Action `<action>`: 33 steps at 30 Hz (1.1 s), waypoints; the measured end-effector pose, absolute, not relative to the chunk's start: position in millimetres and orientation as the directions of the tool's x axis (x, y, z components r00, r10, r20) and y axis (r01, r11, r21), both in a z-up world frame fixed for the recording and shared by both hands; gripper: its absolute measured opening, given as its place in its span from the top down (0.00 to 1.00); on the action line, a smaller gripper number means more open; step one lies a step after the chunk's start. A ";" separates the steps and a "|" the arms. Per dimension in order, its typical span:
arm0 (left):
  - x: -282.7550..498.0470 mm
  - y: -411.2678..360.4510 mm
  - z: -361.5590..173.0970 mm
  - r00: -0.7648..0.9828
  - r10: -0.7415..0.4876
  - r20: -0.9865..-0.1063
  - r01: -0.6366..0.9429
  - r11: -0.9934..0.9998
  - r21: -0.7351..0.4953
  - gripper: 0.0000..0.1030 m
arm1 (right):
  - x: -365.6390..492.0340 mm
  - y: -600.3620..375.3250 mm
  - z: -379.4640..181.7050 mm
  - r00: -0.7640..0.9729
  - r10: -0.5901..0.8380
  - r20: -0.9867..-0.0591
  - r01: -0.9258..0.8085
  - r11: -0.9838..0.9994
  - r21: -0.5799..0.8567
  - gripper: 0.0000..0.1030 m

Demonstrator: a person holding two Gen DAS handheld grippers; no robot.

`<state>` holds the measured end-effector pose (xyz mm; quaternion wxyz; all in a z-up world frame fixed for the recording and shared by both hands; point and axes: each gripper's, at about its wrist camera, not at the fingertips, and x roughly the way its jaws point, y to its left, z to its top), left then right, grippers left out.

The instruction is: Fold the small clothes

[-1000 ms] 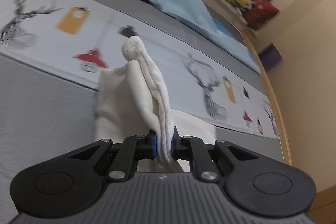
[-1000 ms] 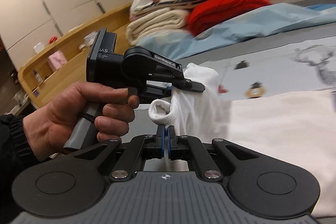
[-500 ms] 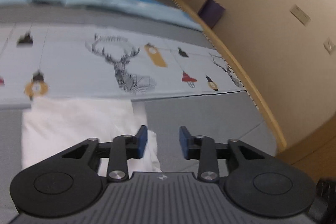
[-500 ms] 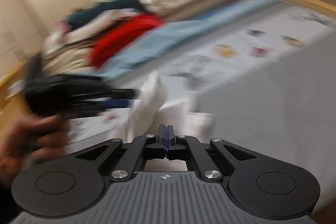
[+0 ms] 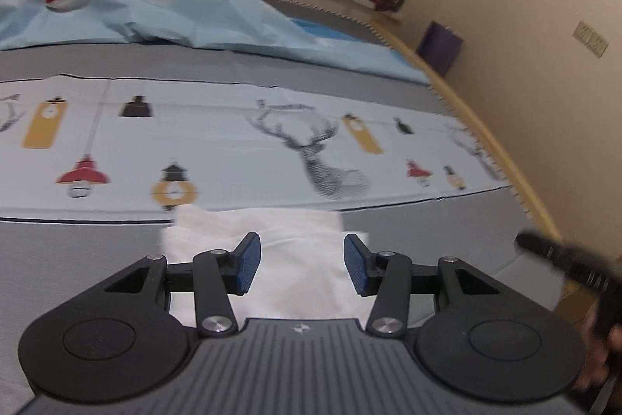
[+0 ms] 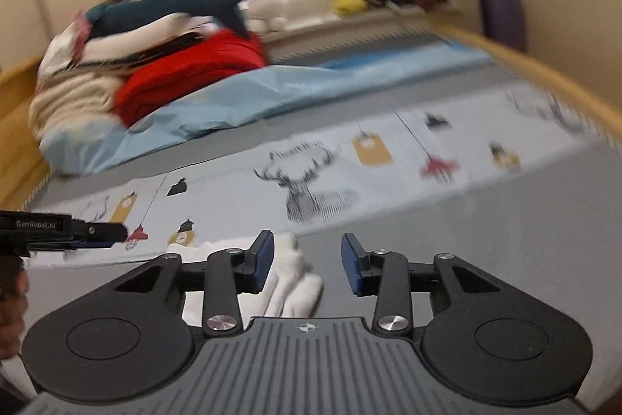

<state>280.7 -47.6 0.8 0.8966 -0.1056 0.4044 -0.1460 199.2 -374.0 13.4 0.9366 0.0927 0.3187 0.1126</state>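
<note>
A bed (image 5: 97,259) with a grey cover and a pale deer-print strip fills both views. A stack of folded blankets (image 6: 147,65) sits at the upper left. A white garment (image 5: 280,247) lies flat on the bed at lower centre. The left gripper (image 5: 299,261) and right gripper (image 6: 307,263) hover over it, fingers spread after just opening, gripping nothing.
</note>
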 end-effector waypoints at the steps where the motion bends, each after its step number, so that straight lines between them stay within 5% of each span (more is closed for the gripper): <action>1: 280.1 -42.4 0.1 0.630 -0.326 -0.705 0.166 0.943 -0.288 0.49 | 204.6 -372.0 14.4 0.775 0.264 -0.575 -0.158 0.961 0.229 0.60; 8: 273.4 -12.9 -1.9 0.668 -0.149 -0.729 0.105 0.989 -0.105 0.49 | 221.4 -354.6 -26.2 0.697 0.217 -0.684 -0.026 0.960 0.278 0.61; 14: 271.7 -10.2 -9.8 0.648 -0.086 -0.756 0.138 0.990 0.006 0.49 | 221.4 -327.5 -28.7 0.690 0.264 -0.674 -0.128 0.961 0.245 0.61; 33: 275.8 -17.2 -21.4 0.593 -0.119 -0.797 0.136 0.990 -0.047 0.49 | 225.0 -341.7 -36.0 0.667 0.259 -0.699 -0.048 0.951 0.307 0.61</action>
